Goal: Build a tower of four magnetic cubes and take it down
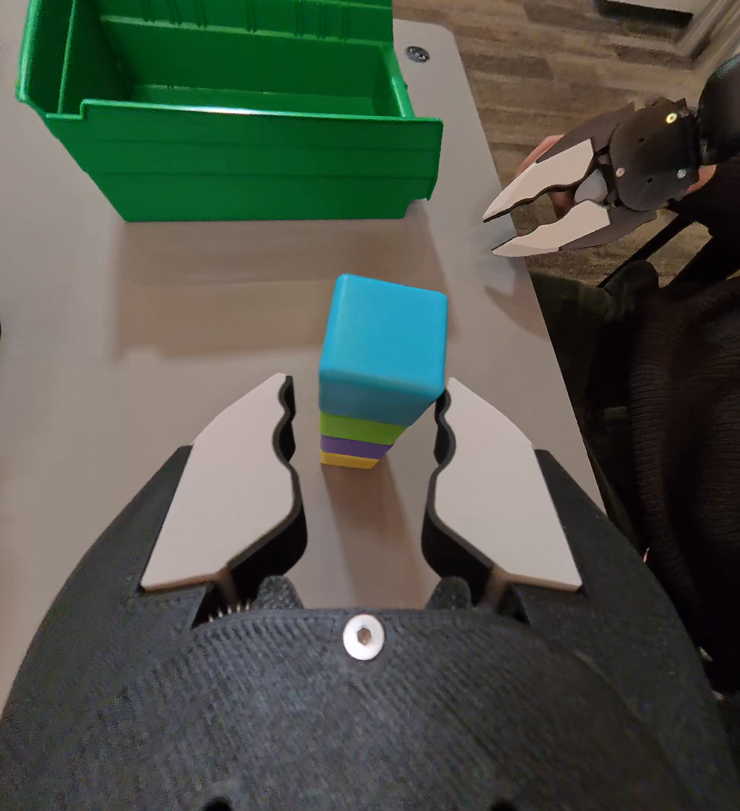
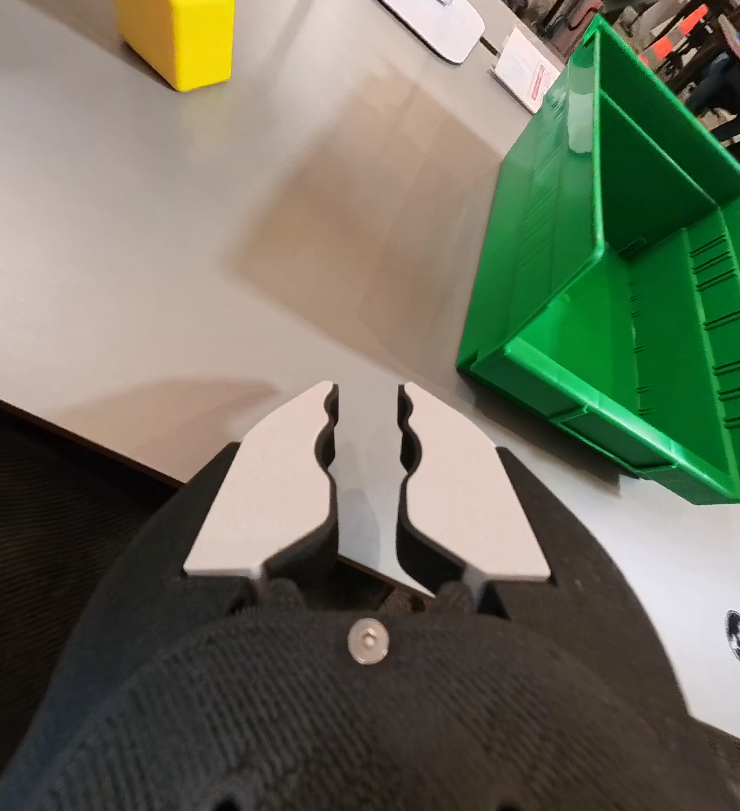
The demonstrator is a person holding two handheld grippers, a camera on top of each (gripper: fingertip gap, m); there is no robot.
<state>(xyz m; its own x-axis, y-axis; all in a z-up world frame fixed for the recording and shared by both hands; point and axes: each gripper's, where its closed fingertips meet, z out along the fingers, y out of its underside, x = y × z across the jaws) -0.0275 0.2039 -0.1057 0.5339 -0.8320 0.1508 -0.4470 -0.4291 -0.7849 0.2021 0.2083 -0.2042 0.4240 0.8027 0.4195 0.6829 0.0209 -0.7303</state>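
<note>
Left gripper [image 1: 366, 390]: jaws wide apart, holding nothing.
Block stack [image 1: 379, 364]: upright on the table [image 1: 96, 351], between its tips, blue on top.
Right gripper [image 2: 368, 395]: jaws slightly apart, holding nothing, at the table's edge.
Green bin [image 1: 245, 166]: far side.

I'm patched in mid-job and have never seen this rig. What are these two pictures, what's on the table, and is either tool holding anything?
There is no robot arm: a person holds a two-finger tool in each hand, and each tool carries a camera that looks forward along its fingers.

The left wrist view shows the left tool open, its fingers on either side of a stack of blocks on the grey table, blue on top, then green, purple and yellow. It grips nothing. A green bin stands beyond, and the right tool hovers at the table's edge.

The right wrist view shows that right tool open, nothing between its fingers, with the same bin to its right and a yellow block farther off.
</note>
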